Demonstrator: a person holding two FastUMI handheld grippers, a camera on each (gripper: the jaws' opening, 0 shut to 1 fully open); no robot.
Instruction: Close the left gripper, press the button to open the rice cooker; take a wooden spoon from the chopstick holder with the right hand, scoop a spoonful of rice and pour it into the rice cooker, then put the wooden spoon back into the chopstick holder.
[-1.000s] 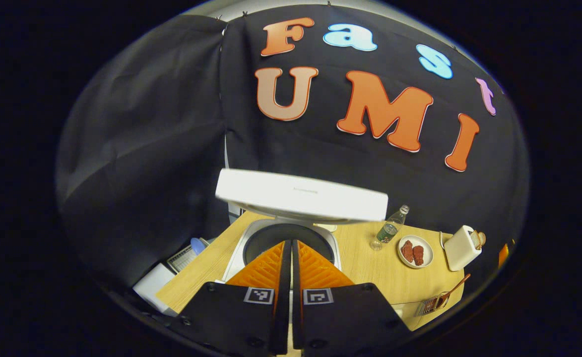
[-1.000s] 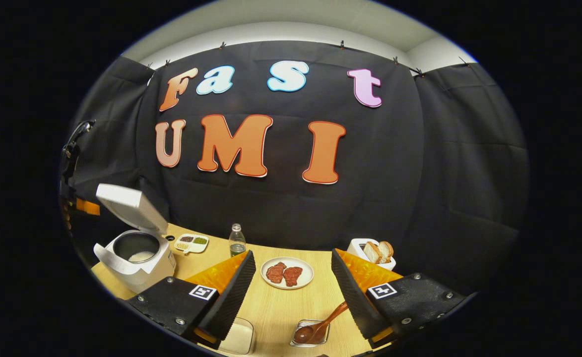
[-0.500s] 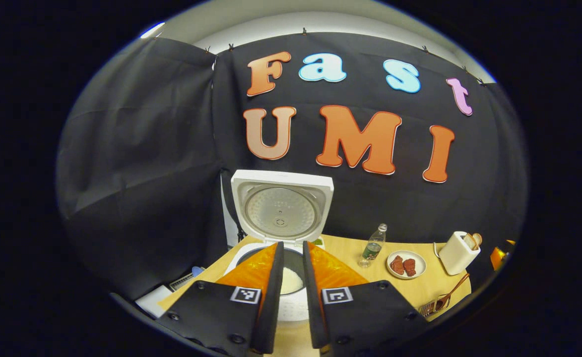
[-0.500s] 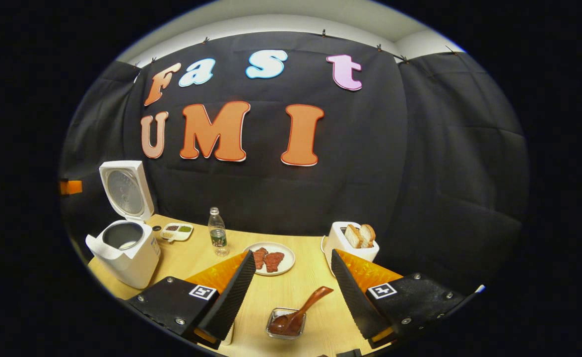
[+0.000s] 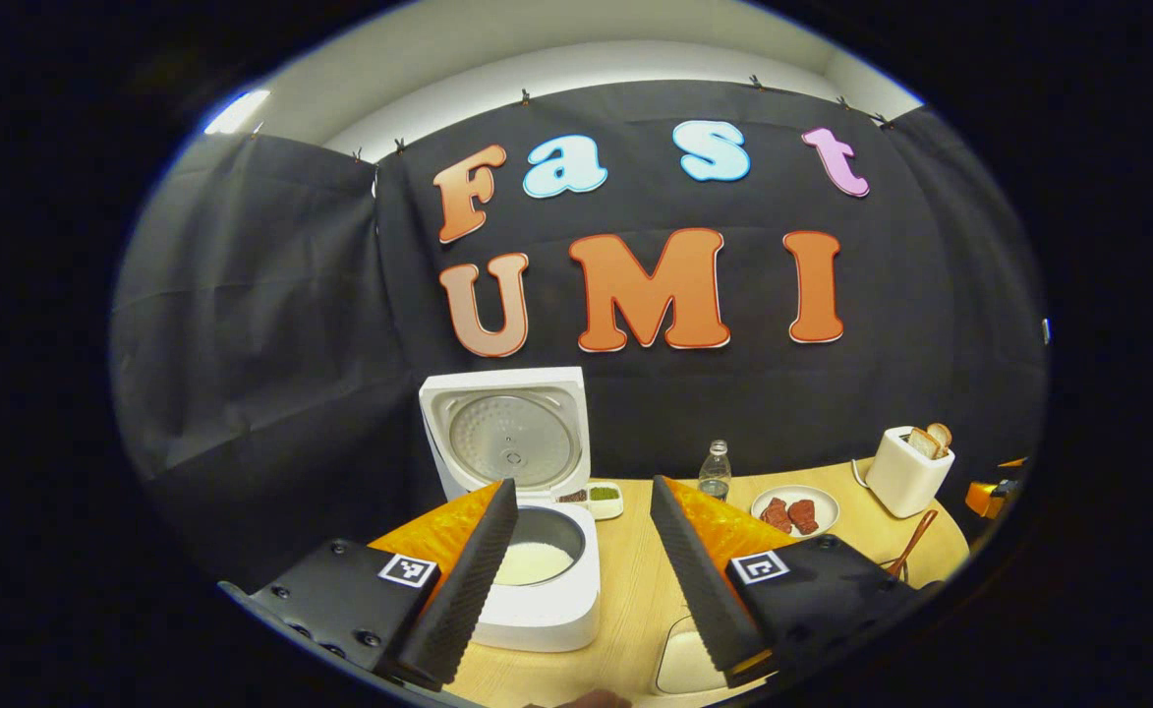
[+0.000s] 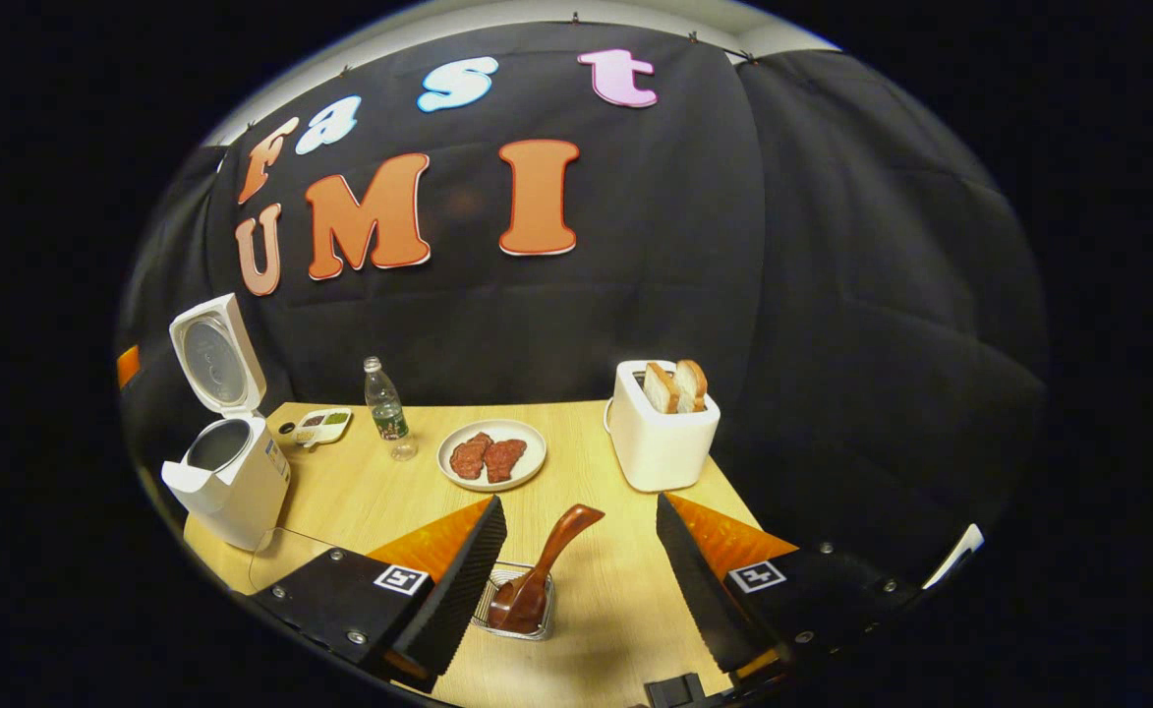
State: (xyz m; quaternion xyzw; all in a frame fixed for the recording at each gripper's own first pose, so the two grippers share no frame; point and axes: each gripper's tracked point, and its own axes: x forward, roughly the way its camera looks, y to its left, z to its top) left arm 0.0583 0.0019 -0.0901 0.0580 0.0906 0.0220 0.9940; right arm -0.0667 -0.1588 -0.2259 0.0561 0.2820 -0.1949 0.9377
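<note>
- In the left gripper view, we see the left gripper (image 5: pixel 576 551) low in front, its jaws spread wide and pinching nothing.
- Between and behind the jaws stands one white rice cooker (image 5: pixel 537 580) on the wooden worktop (image 5: pixel 635 600). Its lid (image 5: pixel 504 433) is raised upright, and white rice lies in the inner pot.
- Just behind the cooker we count one small divided dish (image 5: pixel 596 497), then one clear bottle (image 5: pixel 715 470) with a label too small for us to read.
- To the right of the bottle is one plate (image 5: pixel 794 511) with two reddish pieces of meat, and one white toaster (image 5: pixel 912 471) holding bread.
- The handle of one wooden spoon (image 5: pixel 912 551) rises at the right edge, behind the right jaw.
- A pale container (image 5: pixel 679 669) sits low between the jaws; we cannot tell its content.
- In the right gripper view, the right gripper (image 6: pixel 581 580) also has its jaws spread apart, with nothing between the pads.
- Between them stands one chopstick holder (image 6: pixel 517 615), a small wire basket, with the wooden spoon (image 6: pixel 542 570) inside, bowl down and handle leaning to the upper right.
- Farther back we count one plate (image 6: pixel 492 457) with two meat pieces, one toaster (image 6: pixel 662 438) with two bread slices, one bottle (image 6: pixel 384 408), one divided dish (image 6: pixel 320 425) and the open rice cooker (image 6: pixel 227 472) at the left.
- We cannot read any brand on these things.
</note>
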